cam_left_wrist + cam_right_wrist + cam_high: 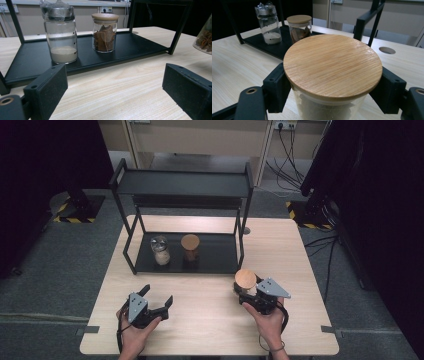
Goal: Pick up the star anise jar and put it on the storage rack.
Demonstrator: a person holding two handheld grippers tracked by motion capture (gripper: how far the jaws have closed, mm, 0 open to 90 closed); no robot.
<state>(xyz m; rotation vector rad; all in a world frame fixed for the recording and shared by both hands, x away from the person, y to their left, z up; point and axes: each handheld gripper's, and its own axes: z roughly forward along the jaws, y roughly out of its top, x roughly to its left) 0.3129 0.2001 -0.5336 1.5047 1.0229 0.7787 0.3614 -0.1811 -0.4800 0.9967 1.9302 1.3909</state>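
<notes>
Filling the middle of the high view is a pale wooden table, and on its far half stands a black two-tier metal rack whose lower shelf rests on the tabletop. On that shelf, left of centre in the frame, a glass jar with a crinkled clear wrap over its top holds a layer of pale powder, and just beside it to the right stands a glass jar with a bamboo lid holding brown bark-like pieces; the two are near but apart. At the lower right of the high view the right gripper has its jaws clamped on either side of a third jar with a round bamboo lid, just in front of the rack's right front leg; the right gripper view has this lid large at centre, a black jaw pressed to the glass on each side. At the lower left, the left gripper rests in the person's hand with jaws spread wide and nothing between them.
</notes>
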